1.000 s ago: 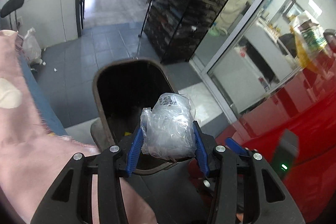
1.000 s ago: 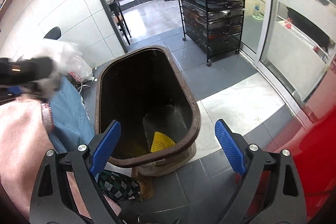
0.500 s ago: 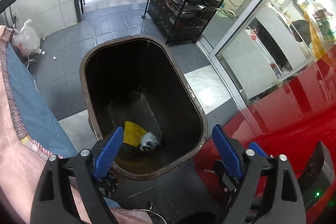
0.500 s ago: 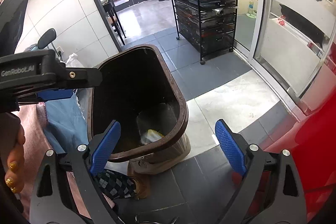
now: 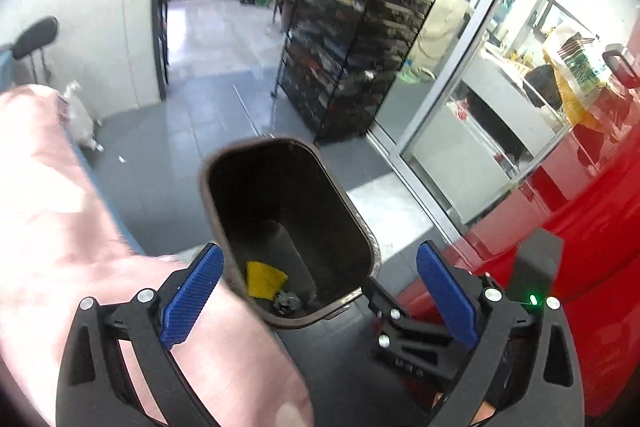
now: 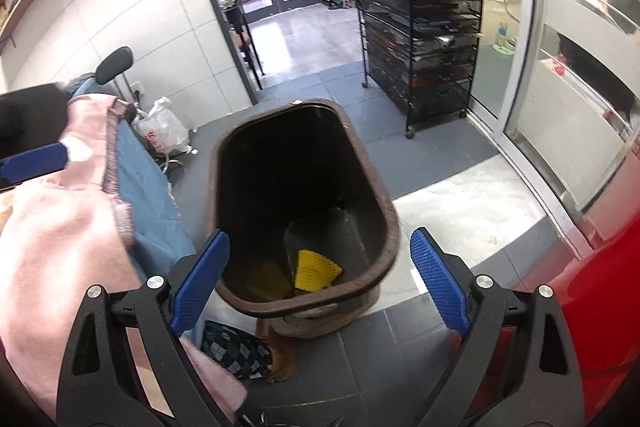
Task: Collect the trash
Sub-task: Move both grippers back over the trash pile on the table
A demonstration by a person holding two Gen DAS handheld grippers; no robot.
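Left wrist view. The left gripper [image 5: 318, 291] has its jaws spread wide and carries nothing. The brown bin [image 5: 362, 223] stands on the grey floor directly ahead, its near rim lying between the blue pads [image 5: 191, 293]. Its long axis runs from 6 o'clock toward 12 o'clock, along the fingers. On the bin floor, at the near end, lie a yellow mesh piece [image 5: 265, 279] and, touching it at about 5 o'clock, a small crumpled clear wrapper [image 5: 287, 302]. A pink sleeve [image 5: 60, 211] fills the frame at 9 o'clock; a red surface [image 5: 592, 267] lies at 3 o'clock. The frame is blurred.

Right wrist view. The right gripper [image 6: 318, 277] is likewise spread and empty. The bin [image 6: 390, 227] sits dead ahead at 12 o'clock, its near rim between the pads, with the same lengthwise axis. The yellow mesh piece [image 6: 316, 269] is visible inside; the wrapper is hidden from this view. A black wire rack [image 6: 424, 27] stands at 1 o'clock, well apart.

Assessment. The trash seen lies in the bin, so this deposit appears complete. No further trash is plainly identifiable; a white bag [image 6: 162, 129] at 10 o'clock may qualify, but that cannot be confirmed. Both grippers are about equally near the bin.
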